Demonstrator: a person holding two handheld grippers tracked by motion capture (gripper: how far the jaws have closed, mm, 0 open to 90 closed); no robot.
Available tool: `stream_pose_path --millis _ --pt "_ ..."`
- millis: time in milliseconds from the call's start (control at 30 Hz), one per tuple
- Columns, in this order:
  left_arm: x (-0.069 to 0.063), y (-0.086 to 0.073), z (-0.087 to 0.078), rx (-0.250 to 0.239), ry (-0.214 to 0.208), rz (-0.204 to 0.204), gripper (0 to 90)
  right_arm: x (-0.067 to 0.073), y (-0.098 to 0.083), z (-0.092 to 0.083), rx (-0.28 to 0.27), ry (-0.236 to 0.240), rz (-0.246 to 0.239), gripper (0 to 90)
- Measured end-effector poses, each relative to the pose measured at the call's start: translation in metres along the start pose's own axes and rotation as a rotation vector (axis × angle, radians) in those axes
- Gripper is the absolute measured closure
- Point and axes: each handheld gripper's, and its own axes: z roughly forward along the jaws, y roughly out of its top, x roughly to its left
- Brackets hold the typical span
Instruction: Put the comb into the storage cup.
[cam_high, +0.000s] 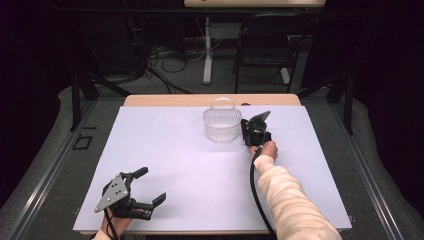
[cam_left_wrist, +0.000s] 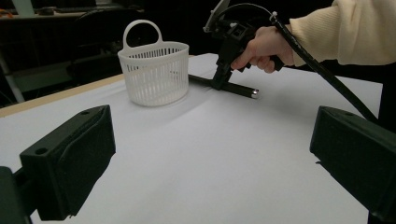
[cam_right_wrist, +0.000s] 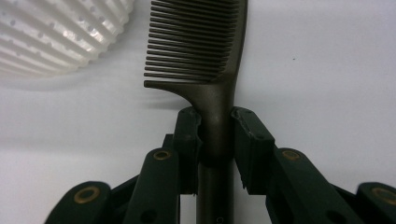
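right gripper (cam_right_wrist: 216, 140) pinches comb (cam_right_wrist: 205, 51) by its handle | comb near sheet's far edge, beside basket (cam_high: 222, 125) | likely light, stiff, slick: hold handle | left gripper (cam_high: 145, 192) spread, near edge

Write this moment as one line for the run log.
right gripper: shut on comb handle, comb on table | basket: upright beside comb | left gripper: open, idle near table edge

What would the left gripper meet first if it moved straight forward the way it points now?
Probably nothing soon: ahead of the open left gripper lies bare white table. Farther on, roughly in line, is the comb that the right gripper holds; depth is unclear.
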Motion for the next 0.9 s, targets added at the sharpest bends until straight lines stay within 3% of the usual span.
stream_pose_path --millis 133,267,467,900 --pt "0.000 0.000 0.000 -0.005 0.000 -0.003 0.2 -0.007 0.000 -0.003 -0.012 0.031 0.038 72.5" --pt "0.000 0.000 0.000 -0.005 0.006 -0.001 0.2 -0.012 -0.001 -0.007 -0.038 0.055 0.036 72.6" --pt "0.001 -0.001 0.001 -0.003 0.005 -0.001 0.2 -0.020 -0.001 -0.014 -0.069 0.077 0.022 72.7" --pt "0.004 -0.002 0.001 0.009 0.026 0.001 0.2 -0.032 -0.006 -0.026 -0.129 0.083 -0.062 72.7"
